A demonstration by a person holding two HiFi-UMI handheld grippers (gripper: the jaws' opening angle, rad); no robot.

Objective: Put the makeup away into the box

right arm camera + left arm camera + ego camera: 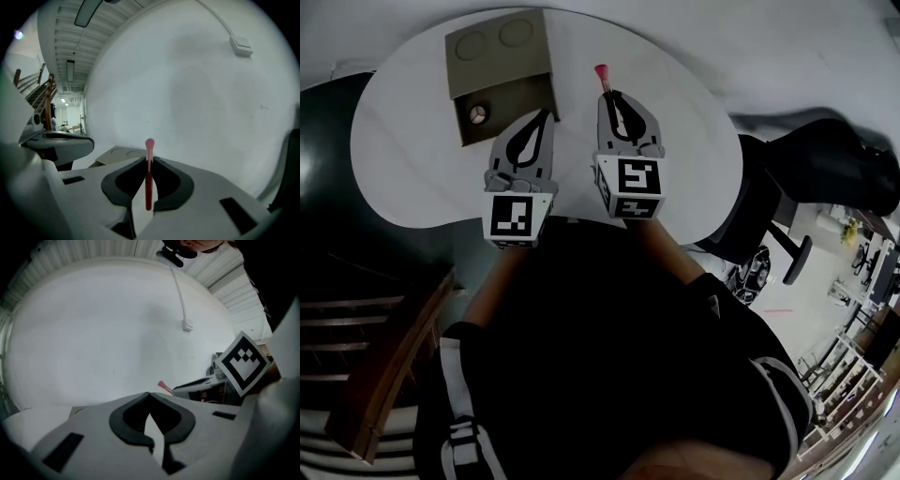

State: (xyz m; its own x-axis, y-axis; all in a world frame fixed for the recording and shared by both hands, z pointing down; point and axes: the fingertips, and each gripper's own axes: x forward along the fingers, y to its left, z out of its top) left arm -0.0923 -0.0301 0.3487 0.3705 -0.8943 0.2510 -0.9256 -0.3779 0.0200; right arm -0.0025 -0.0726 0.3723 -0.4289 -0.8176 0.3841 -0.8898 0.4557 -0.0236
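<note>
A thin red makeup stick with a pink tip (601, 71) pokes out ahead of my right gripper (607, 94), which is shut on it above the white table (403, 141). In the right gripper view the stick (149, 183) stands upright between the pads of my right gripper (149, 160). The tan box (506, 103) lies open at the table's far left, its lid (499, 42) showing two round recesses and a round item (478, 114) inside. My left gripper (547, 112) hovers by the box's right edge, and my left gripper (150, 393) is shut on nothing.
A black chair (825, 169) stands to the right of the table. A wooden stair rail (384, 375) runs at the lower left. A white cable with a small plug (187, 326) hangs on the pale wall beyond the table.
</note>
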